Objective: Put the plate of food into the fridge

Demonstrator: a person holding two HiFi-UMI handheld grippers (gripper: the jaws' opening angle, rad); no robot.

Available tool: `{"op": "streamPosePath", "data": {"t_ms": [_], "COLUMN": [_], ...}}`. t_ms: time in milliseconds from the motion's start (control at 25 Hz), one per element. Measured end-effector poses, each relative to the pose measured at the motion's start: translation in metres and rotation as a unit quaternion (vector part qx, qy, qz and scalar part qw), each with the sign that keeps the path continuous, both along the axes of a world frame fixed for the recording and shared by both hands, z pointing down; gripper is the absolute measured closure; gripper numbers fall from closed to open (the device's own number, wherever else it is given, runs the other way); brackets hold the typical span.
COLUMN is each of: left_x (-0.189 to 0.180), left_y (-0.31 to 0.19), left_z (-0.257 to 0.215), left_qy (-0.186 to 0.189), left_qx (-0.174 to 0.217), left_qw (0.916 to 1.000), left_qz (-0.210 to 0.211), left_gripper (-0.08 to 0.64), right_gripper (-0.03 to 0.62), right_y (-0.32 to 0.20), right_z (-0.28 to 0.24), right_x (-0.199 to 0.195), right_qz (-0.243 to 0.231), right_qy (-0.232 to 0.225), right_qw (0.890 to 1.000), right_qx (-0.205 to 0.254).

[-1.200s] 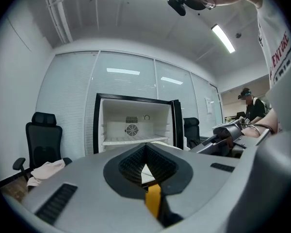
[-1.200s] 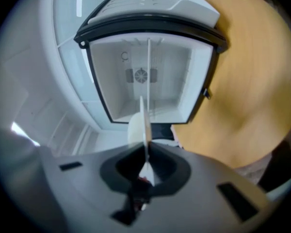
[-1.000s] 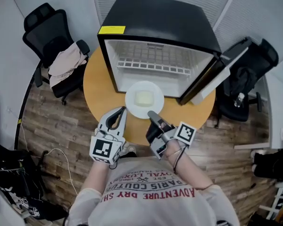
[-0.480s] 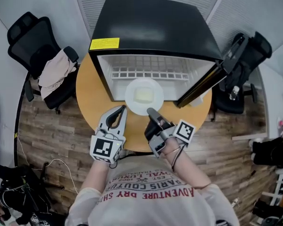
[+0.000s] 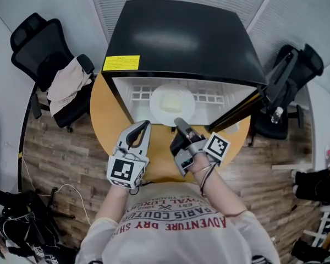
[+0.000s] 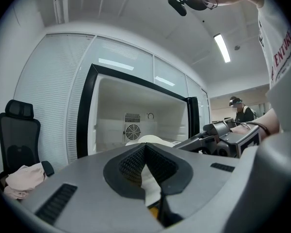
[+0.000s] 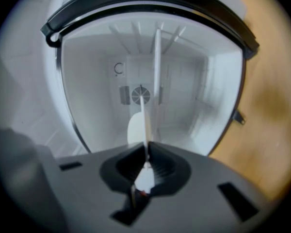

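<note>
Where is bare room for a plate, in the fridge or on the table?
The shelf is bare either side of the plate; the table is bare left of the fridge. Crowded: the front edge, under the left gripper and right gripper, and beside the door.

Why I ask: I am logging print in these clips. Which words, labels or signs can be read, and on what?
"ADVENTURE DRY SH...": person's T-shirt, upside down in the head view, end hidden.
"PARIS COUTU...": same T-shirt, next line.
"ENTU...": red letters on the T-shirt, left gripper view.
Smaller T-shirt lines: too blurred to read.
Yellow label on the fridge: too small to read.
</note>
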State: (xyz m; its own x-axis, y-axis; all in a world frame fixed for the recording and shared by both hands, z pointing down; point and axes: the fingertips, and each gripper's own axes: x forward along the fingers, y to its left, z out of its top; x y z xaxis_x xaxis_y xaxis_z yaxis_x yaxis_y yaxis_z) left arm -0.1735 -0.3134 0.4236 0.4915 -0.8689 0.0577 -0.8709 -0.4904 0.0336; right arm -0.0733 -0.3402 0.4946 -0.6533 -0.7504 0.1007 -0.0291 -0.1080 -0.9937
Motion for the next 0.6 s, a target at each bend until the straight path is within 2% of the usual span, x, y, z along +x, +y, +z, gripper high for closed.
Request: {"op": "streamPosePath", "data": {"t_ms": [280,440,600], "left_x": [0.004,0.006,0.006], "left_y": [-0.016,-0.021,-0.027], "left_z": [-0.001,0.0,0.003], "left_qy": [-0.011,0.002,-0.011], "left_qx": [-0.002,-0.014,-0.008], "left_qw": [0.9999,0.9999,0.9999], "left_qz": [0.008,0.007,0.011], "left_gripper": [0.534,0.534,0.534], "right_gripper": [0.552,0.552,0.553], "right_y": [-0.025,-0.03,-0.037], "right_z": [0.006,0.011,0.011], "right_x": [0.004,0.006,0.006], "right_qz": [0.021,0.03,0.037], "right_qy": [0.017,0.014,0.015], "right_qw": [0.999,0.999,0.999], "right_qx": [-0.019,-0.027,-0.029]}}
